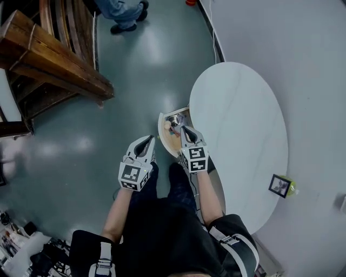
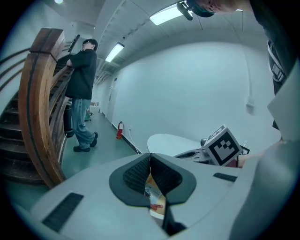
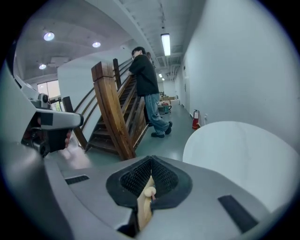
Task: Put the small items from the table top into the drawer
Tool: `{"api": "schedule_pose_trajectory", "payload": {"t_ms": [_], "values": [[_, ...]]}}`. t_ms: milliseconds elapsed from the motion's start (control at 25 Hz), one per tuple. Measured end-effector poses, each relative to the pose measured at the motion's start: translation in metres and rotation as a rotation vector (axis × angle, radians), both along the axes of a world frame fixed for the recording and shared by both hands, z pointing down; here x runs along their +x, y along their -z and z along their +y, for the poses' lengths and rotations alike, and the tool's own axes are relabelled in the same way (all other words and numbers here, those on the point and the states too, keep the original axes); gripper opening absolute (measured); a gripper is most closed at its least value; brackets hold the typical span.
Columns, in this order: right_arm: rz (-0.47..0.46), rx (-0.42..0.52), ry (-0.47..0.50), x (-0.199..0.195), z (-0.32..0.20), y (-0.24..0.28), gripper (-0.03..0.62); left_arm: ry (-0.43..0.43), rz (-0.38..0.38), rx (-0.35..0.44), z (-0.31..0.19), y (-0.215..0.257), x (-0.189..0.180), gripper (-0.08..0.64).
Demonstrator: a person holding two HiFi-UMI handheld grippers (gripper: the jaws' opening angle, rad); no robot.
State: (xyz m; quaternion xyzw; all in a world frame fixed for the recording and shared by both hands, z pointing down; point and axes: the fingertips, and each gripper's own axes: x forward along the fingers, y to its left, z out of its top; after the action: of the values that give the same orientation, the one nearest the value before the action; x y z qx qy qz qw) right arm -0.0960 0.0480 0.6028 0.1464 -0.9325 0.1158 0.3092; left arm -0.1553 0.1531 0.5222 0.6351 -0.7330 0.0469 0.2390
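Note:
The open wooden drawer [image 1: 164,131] sticks out from under the near-left edge of the white oval table [image 1: 243,130]. It holds small items, among them a shiny metal one [image 1: 174,119]. My right gripper [image 1: 184,129] hangs over the drawer, jaws shut with nothing between the pads [image 3: 151,161]. Through the slot below them I see a pale item [image 3: 148,192] lying in the drawer. My left gripper [image 1: 150,139] hovers just left of the drawer, also shut and empty [image 2: 150,157]. A bit of the drawer's contents [image 2: 157,204] shows under its jaws.
A small framed picture [image 1: 280,185] with a yellow-green thing [image 1: 292,188] beside it stands on the table's near right. A wooden staircase [image 1: 54,59] rises at the left. A person [image 1: 127,13] stands by it. A fire extinguisher [image 2: 120,130] sits against the far wall.

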Motion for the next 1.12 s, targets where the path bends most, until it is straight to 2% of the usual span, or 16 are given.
{"api": "schedule_pose_trajectory", "payload": {"t_ms": [240,600,920,1120], "values": [[-0.087,0.076,-0.042,0.004,-0.021,0.070,0.031,-0.038,-0.065,0.076,-0.022,0.050,-0.003,0.020],[-0.199,0.180,-0.115,0.042,-0.016,0.163,0.031,-0.074,-0.163,0.178,-0.017,0.124,0.004,0.020],[-0.280,0.242,-0.182,0.076,0.000,0.214,0.031,-0.069,-0.220,0.231,0.012,0.157,0.003,0.020],[-0.304,0.270,-0.203,0.092,0.012,0.223,0.031,-0.072,-0.242,0.250,0.025,0.169,0.002,0.020]]}}
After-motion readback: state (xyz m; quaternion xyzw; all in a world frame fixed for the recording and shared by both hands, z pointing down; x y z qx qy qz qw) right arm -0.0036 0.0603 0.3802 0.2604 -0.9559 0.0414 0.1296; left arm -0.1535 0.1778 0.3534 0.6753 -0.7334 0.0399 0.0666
